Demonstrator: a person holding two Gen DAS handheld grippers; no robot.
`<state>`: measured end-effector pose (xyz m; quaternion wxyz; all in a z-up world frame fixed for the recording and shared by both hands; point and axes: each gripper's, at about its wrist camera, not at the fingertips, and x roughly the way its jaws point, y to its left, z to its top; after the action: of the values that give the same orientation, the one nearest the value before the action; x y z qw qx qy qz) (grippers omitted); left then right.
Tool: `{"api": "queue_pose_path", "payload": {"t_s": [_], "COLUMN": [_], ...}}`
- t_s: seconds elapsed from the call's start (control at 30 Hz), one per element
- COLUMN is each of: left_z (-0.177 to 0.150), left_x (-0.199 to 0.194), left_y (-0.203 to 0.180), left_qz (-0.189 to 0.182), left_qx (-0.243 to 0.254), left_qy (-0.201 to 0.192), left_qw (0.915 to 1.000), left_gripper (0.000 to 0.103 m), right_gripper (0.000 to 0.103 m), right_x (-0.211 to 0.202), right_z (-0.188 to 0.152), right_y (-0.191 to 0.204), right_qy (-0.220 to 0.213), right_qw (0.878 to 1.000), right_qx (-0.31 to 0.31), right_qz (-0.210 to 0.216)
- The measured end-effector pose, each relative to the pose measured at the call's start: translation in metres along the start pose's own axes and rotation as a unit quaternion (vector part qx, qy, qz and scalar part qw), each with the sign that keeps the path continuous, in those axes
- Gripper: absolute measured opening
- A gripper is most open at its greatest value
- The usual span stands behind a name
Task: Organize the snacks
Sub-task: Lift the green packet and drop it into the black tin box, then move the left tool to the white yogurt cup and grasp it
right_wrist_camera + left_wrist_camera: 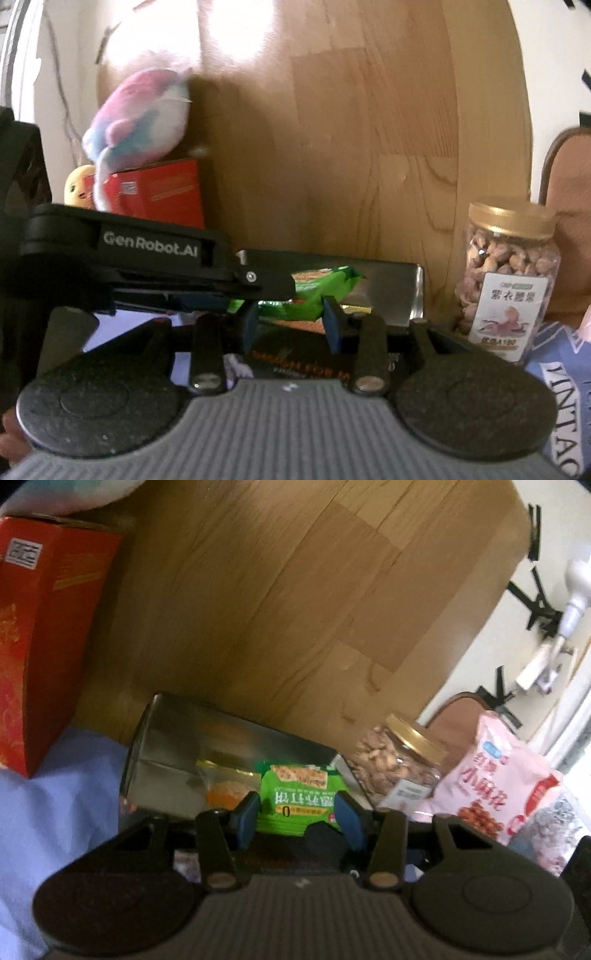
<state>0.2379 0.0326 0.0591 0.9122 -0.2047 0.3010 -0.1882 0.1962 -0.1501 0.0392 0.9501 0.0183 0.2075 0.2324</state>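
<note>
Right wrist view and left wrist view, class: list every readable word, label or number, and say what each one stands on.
"GenRobot.AI": side of the left gripper.
"VINTA", cut off by the frame edge: blue packet.
"小麻花": pink snack bag.
Green snack packet: print upside down, only a "0" readable.
Nut jar label: Chinese title and lower line too blurred.
Red box: gold print and code unreadable.

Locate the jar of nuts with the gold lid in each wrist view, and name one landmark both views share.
Left wrist: jar of nuts sits right of centre, tilted by the lens, beside the pink snack bag.
Right wrist: the jar stands upright at the right edge.
Shared landmark: the green snack packet.
</note>
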Motion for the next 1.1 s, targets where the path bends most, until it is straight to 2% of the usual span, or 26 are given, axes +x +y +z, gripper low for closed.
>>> {"api": "queue_pose_path", "payload": {"t_s": [0.17,0.23,0.37,0.47,0.53,0.6,0.67,0.77,0.8,0.83,0.87,0.93,0.97,1.03,1.1], "left_z": [-0.001,-0.002,-0.011,-0.028,-0.040,-0.054,-0.066,-0.073,-0.074,-0.076,-0.080,-0.091,-0.097,-0.109,-0.123], "left_x": [0.016,0.014,-0.018,-0.054,-0.066,-0.070,-0.071,-0.072,-0.071,-0.070,-0.067,-0.061,-0.062,-0.065,-0.072], "left_y": [-0.002,-0.004,-0.002,0.008,0.018,0.029,0.039,0.035,0.031,0.028,0.024,0.013,0.011,0.011,0.011], "left_qz": [0.023,0.028,-0.003,-0.005,0.006,0.026,0.047,0.055,0.059,0.049,0.027,0.000,-0.013,-0.032,-0.042], "left_qx": [0.011,0.012,0.006,0.002,-0.010,-0.028,-0.045,-0.027,-0.018,-0.012,-0.010,-0.001,-0.006,-0.027,-0.028], "left_qy": [-0.007,-0.009,-0.022,-0.034,-0.025,-0.009,0.007,-0.001,0.003,0.013,0.029,0.062,0.066,0.085,0.090], "left_qw": [0.9997,0.9995,0.9997,0.9994,0.9996,0.9993,0.9979,0.9981,0.9981,0.9986,0.9991,0.9980,0.9977,0.9955,0.9947], "left_gripper": [0.047,0.048,0.052,0.057,0.057,0.057,0.055,0.055,0.055,0.054,0.054,0.045,0.043,0.045,0.046], "right_gripper": [0.047,0.057,0.057,0.057,0.057,0.056,0.056,0.056,0.052,0.045,0.043,0.032,0.027,0.024,0.022], "right_x": [0.017,0.015,-0.018,-0.044,-0.046,-0.036,-0.021,-0.001,-0.002,-0.003,-0.006,-0.016,-0.025,-0.044,-0.065], "right_z": [-0.003,-0.004,-0.008,-0.022,-0.034,-0.041,-0.046,-0.055,-0.055,-0.054,-0.055,-0.059,-0.065,-0.075,-0.085], "right_y": [-0.006,-0.007,-0.012,-0.020,-0.026,-0.034,-0.043,-0.049,-0.046,-0.041,-0.033,-0.016,-0.009,-0.011,-0.014], "right_qy": [0.007,0.003,-0.007,-0.001,0.018,0.056,0.097,0.149,0.151,0.162,0.172,0.183,0.178,0.170,0.162], "right_qw": [1.000,1.000,0.999,0.998,0.997,0.994,0.985,0.966,0.966,0.965,0.964,0.968,0.972,0.972,0.971], "right_qx": [0.013,0.019,0.030,0.058,0.071,0.097,0.141,0.204,0.201,0.196,0.186,0.149,0.132,0.140,0.149], "right_qz": [-0.011,-0.014,-0.009,0.010,0.014,0.015,0.029,0.052,0.056,0.067,0.080,0.087,0.075,0.083,0.091]}}
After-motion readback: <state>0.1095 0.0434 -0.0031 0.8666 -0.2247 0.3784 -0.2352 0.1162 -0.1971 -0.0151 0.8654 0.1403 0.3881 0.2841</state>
